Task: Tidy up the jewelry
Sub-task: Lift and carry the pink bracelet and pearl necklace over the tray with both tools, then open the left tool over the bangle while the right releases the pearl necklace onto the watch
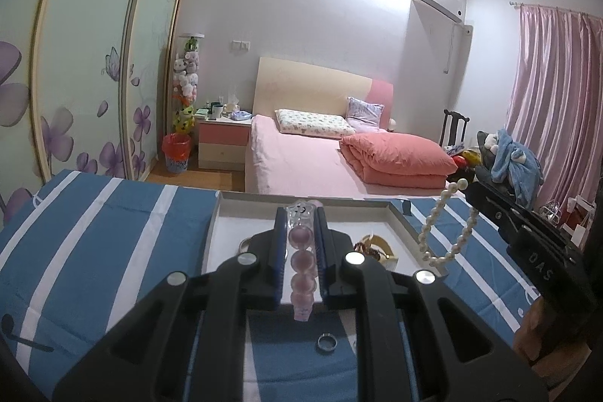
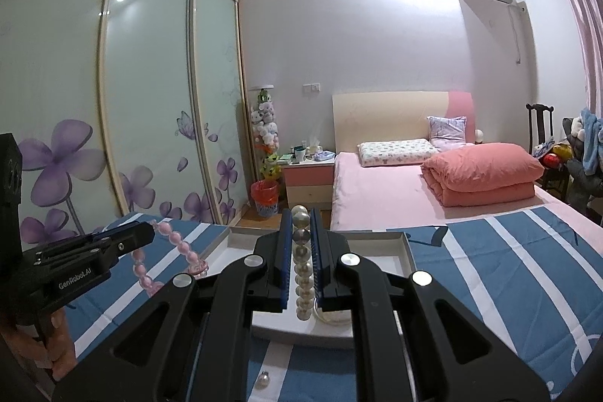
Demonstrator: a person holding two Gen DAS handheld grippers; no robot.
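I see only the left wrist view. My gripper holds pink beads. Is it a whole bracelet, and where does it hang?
Observer: Yes. In the right wrist view the pink bead bracelet is a full loop hanging from the left gripper, above the striped cloth just left of the white tray.
Operator: And the right gripper, how does it hold the pearls?
Observer: The right gripper is shut on the pearl bracelet; the pearls run in a line between its fingers, over the tray.
Operator: Is any piece left outside the tray that I miss?
Observer: A small pearl earring lies on the cloth in front of the tray, near the camera.
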